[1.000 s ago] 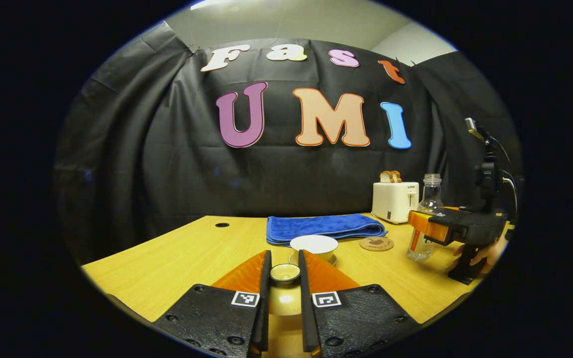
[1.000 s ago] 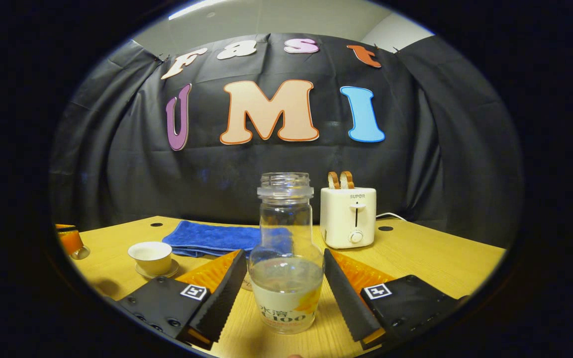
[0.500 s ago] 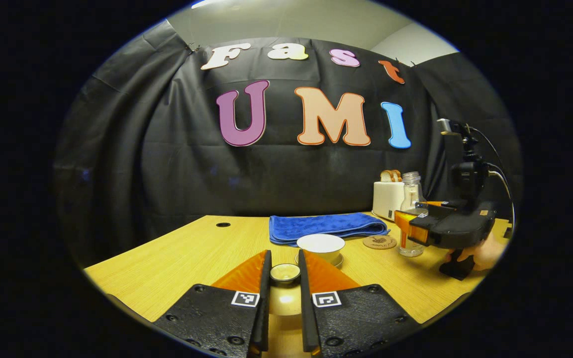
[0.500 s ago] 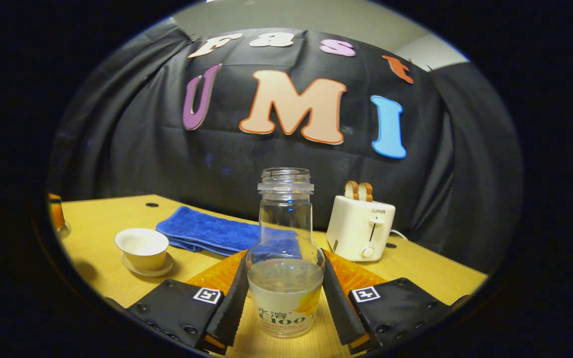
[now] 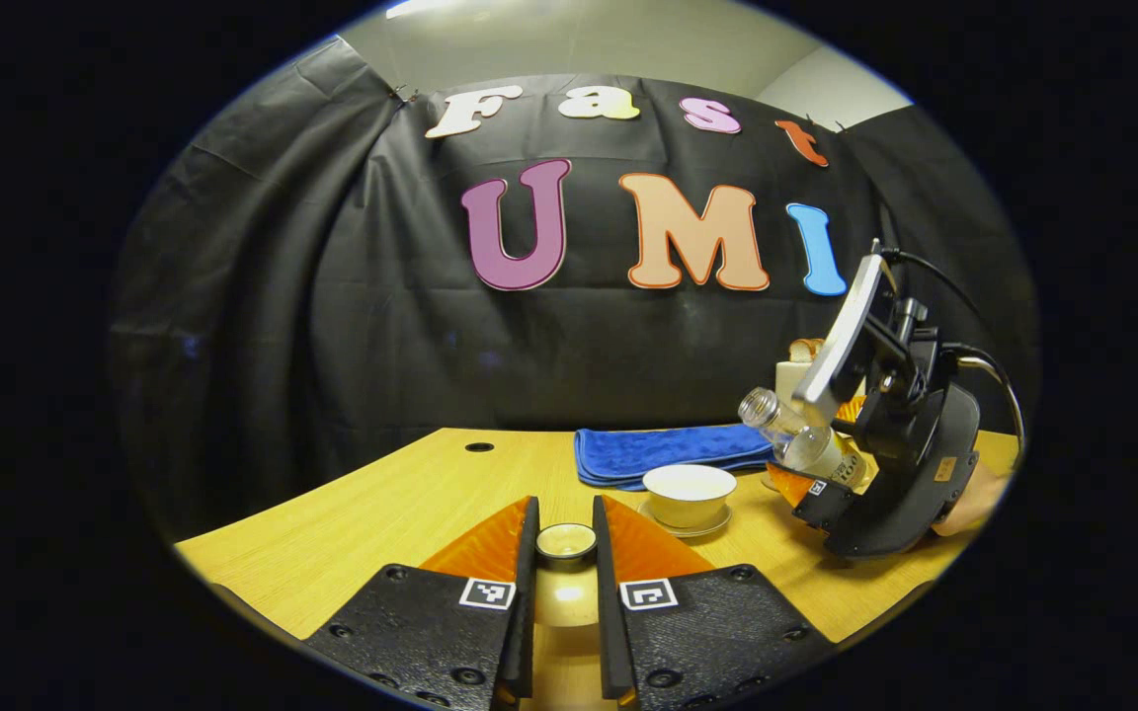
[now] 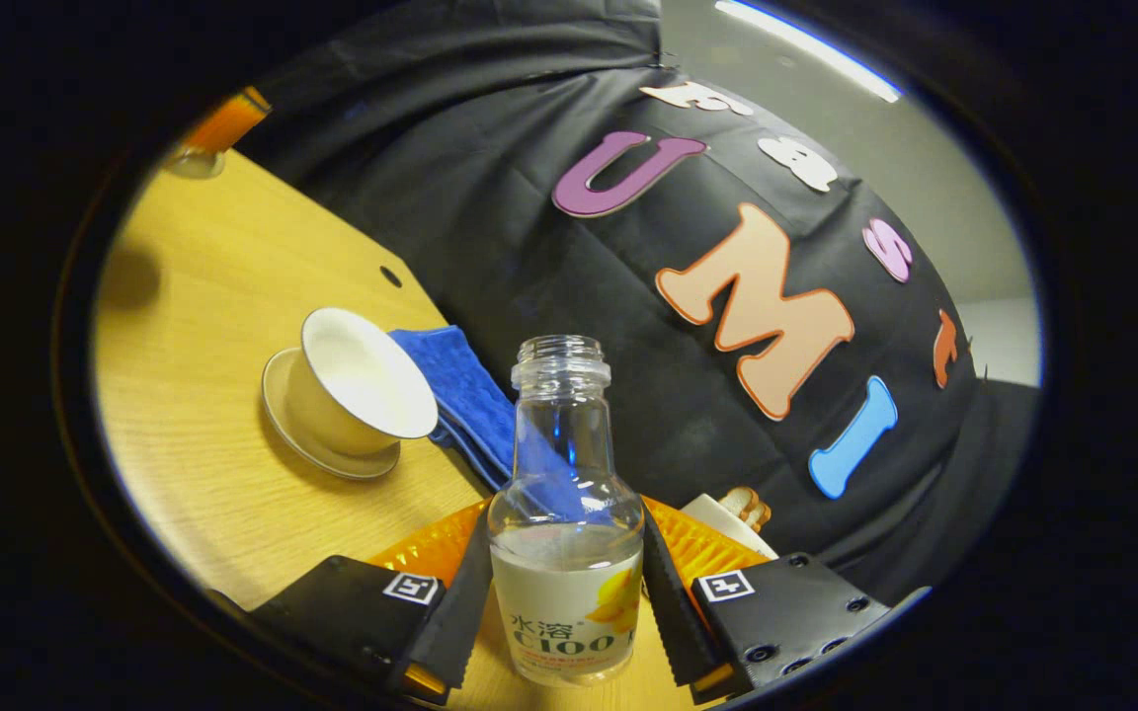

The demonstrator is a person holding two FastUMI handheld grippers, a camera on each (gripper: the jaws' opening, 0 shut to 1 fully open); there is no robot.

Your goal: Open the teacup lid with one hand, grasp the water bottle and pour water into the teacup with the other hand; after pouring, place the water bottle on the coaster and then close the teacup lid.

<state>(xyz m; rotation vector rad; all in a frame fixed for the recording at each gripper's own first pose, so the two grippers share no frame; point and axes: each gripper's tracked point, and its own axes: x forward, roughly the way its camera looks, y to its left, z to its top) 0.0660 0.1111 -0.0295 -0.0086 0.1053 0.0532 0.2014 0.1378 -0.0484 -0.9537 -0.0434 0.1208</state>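
The right gripper (image 6: 566,602) is clamped on the bottle (image 6: 566,553), both fingers (image 6: 465,592) pressing its labelled lower body, and it is rolled over so that the table (image 6: 203,395) and booth wall stand steeply tilted in the right gripper view. In the left gripper view that gripper (image 5: 831,474) shows at the right, leaning hard toward the cup (image 5: 690,494), with the bottle (image 5: 801,439) slanted and its open mouth pointing up and left, near the cup but short of its rim; part of the hand (image 5: 969,494) holding it shows behind its body. The open cup (image 6: 357,390) sits on its saucer (image 6: 287,420) just in front of the blue cloth (image 5: 673,452). The left gripper (image 5: 566,553) is level and low over the table, closed on the lid (image 5: 566,541), which sits between its fingers (image 5: 528,553) near their tips, held apart from the cup
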